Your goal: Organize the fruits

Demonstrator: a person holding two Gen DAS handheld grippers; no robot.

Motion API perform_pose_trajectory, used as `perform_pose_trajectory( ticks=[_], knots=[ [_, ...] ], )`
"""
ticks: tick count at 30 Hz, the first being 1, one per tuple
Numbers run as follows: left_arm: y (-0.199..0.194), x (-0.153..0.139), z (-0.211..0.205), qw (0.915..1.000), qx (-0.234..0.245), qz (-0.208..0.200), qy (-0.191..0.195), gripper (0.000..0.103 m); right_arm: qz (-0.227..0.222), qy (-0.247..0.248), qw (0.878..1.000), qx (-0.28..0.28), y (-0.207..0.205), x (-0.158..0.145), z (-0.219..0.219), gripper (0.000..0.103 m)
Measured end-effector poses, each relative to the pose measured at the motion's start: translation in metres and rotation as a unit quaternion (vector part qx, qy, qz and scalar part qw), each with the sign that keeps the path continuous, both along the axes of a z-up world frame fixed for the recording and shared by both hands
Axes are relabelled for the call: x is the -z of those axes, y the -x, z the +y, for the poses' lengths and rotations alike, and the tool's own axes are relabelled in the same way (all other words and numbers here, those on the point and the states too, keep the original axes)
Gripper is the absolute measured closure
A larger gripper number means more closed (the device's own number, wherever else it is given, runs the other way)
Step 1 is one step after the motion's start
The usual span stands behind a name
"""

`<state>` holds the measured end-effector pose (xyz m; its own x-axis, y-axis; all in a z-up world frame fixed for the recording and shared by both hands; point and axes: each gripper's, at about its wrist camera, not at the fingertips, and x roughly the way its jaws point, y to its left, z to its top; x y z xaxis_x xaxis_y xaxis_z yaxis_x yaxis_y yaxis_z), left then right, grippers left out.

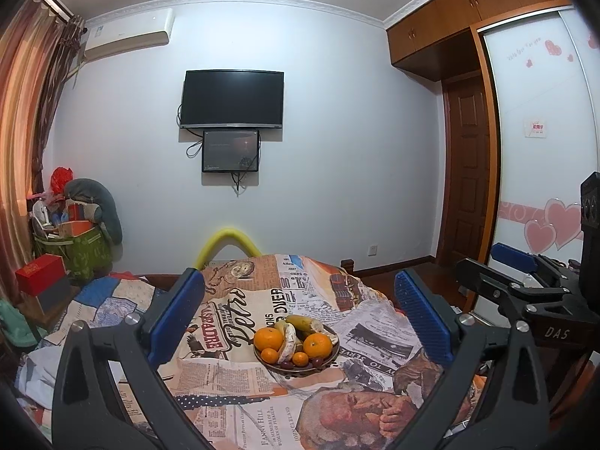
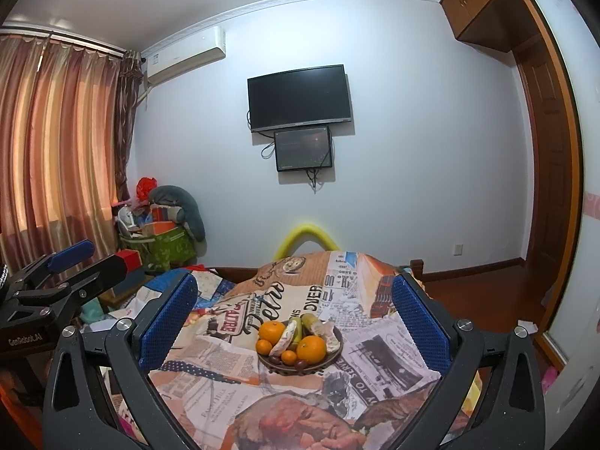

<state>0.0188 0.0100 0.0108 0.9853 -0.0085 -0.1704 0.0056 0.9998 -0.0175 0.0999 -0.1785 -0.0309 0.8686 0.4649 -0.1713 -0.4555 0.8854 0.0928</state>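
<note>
A dark round bowl [image 1: 330, 356] [image 2: 335, 354] sits on a table covered with a newspaper-print cloth [image 1: 243, 393] [image 2: 225, 371]. It holds oranges [image 1: 267, 338] [image 2: 311, 348], small tangerines [image 1: 269, 355] [image 2: 264, 346], bananas [image 1: 302, 322] [image 2: 313, 322], a pale fruit slice [image 1: 287, 343] [image 2: 284, 338] and dark grapes [image 1: 287, 365] [image 2: 300, 364]. My left gripper [image 1: 300, 307] is open and empty, above and short of the bowl. My right gripper [image 2: 296, 307] is open and empty, likewise short of the bowl. The right gripper also shows at the right of the left wrist view [image 1: 487, 270].
A yellow foam-padded chair back [image 1: 225, 242] [image 2: 307, 238] stands behind the table. A green bag of clutter [image 1: 75, 247] [image 2: 165, 243] and a red box [image 1: 39, 279] sit at the left by the curtains. A TV [image 1: 232, 99] hangs on the far wall. Wooden floor and door lie to the right.
</note>
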Motion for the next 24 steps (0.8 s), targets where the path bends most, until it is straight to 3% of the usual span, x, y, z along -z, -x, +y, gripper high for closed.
perform_pose_trajectory(
  ticks=[24],
  knots=[
    [-0.0077, 0.0045, 0.0032, 1.0000, -0.001, 0.009, 0.005, 0.000, -0.004, 0.005, 1.000, 0.003, 0.0013, -0.0022, 0.0011, 0.000]
  ],
)
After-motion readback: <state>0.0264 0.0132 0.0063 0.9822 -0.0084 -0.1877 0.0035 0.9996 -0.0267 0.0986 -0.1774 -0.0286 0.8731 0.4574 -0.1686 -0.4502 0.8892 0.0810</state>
